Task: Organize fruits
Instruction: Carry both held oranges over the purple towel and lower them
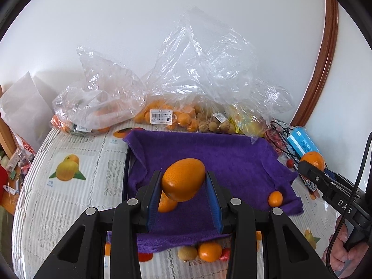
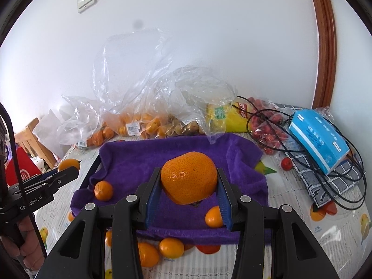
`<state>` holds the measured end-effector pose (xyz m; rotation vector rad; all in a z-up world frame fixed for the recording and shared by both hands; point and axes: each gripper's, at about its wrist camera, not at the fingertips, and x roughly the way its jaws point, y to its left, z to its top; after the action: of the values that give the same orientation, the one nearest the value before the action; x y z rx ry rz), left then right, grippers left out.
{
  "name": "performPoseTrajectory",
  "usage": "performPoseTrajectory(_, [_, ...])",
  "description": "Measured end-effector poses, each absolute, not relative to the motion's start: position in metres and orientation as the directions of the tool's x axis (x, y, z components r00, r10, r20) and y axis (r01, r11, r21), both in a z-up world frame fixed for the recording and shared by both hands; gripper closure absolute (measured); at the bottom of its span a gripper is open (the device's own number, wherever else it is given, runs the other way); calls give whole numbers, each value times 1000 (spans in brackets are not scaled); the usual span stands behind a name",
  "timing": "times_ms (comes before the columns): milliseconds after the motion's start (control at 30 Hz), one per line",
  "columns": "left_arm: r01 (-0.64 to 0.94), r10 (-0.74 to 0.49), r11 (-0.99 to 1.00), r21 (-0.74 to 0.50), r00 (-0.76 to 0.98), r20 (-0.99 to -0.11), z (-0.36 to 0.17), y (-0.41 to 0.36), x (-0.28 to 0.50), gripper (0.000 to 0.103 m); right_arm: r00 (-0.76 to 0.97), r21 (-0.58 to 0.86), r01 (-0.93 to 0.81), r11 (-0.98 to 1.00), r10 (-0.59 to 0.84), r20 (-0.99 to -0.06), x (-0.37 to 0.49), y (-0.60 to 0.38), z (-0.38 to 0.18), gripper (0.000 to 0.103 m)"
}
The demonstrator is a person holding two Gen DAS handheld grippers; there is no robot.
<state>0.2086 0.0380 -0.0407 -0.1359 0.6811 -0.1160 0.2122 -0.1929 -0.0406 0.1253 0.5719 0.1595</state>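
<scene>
Over the purple towel (image 2: 181,148) draped in a tray on the table, both grippers hang with fruit in them. The left gripper (image 1: 183,186) is clamped on an oval kumquat-like orange fruit (image 1: 183,180), pads squeezing its two long sides; the fruit sits tilted, one end poking past the fingertips. The right gripper (image 2: 189,186) is closed around a bigger mandarin (image 2: 189,180), pads on opposite flanks near its widest part.

Handling, as a guess: both fruits are light, roundish, with waxy, slightly slippery skin. The mandarin's loose peel gives under pressure, so a moderate squeeze across the middle looks best; too hard bruises it. The oval one could swivel or squirt out, since it is held off-centre.

Loose small oranges lie on the towel (image 2: 104,190) (image 2: 214,216) and more sit just off its near edge (image 2: 171,247). Behind the towel, clear plastic bags (image 1: 160,114) hold more fruit; a blue box (image 2: 318,137) and black cable (image 2: 348,186) lie on the right side.
</scene>
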Motion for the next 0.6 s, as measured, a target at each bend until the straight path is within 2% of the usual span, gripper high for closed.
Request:
performPoseTrajectory(267, [38,-158,979,-202,770,-618,-54,55,223,68,833,180,-146,973,219,-508,233,-182,-46,59])
performPoseTrajectory(600, [3,-162,972,-236,736,-657,-84,70,235,68,811,137,-142,980,195,-552,248,-177,-74,59])
